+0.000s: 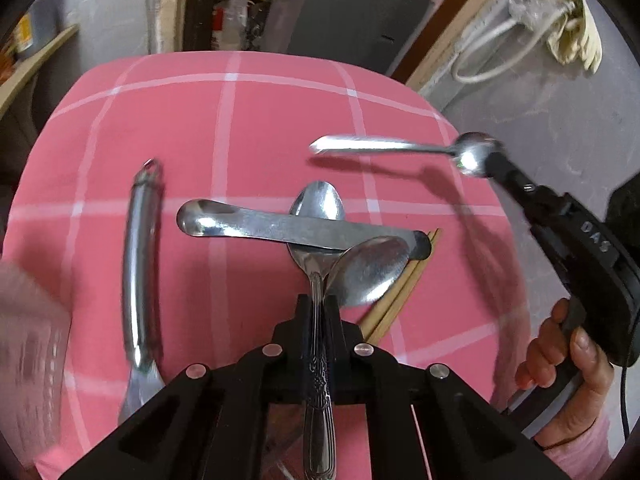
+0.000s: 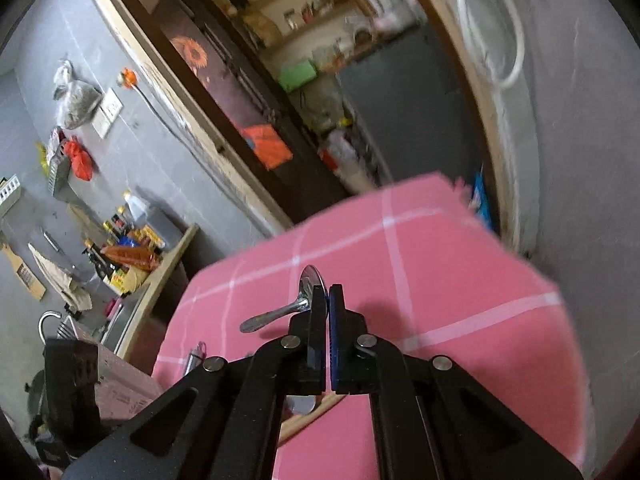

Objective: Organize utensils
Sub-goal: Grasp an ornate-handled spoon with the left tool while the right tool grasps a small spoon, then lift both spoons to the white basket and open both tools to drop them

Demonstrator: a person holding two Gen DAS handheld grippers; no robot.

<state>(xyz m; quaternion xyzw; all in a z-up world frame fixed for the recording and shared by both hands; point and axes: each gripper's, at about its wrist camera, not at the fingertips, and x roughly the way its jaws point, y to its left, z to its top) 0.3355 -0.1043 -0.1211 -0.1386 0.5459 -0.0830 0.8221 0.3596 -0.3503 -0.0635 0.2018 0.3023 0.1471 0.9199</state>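
Left gripper (image 1: 318, 312) jaws tight on patterned spoon (image 1: 319, 380) (under flat spatula (image 1: 280, 230)); right gripper (image 2: 329, 300) pinching small spoon (image 2: 280, 314).

The counter (image 1: 248, 120) wears a pink cloth with white checks. The spoons (image 1: 320, 208) are silver, one handle embossed with scrolls; the chopsticks (image 1: 396, 300) are tan, and the grippers (image 1: 318, 308) black.

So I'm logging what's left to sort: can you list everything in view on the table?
Spoons: four, silver; one clamped by its handle in the left tool, one lifted by its bowl in the right tool, one leaning beside the clamped spoon, one flat-handled lying across the pile.
Peeler: one, silver, left.
Chopsticks: wooden pair, under spoons.
Tablecloth: pink, white lines.
Left tool: shut.
Right tool: shut.
Hand: right edge.
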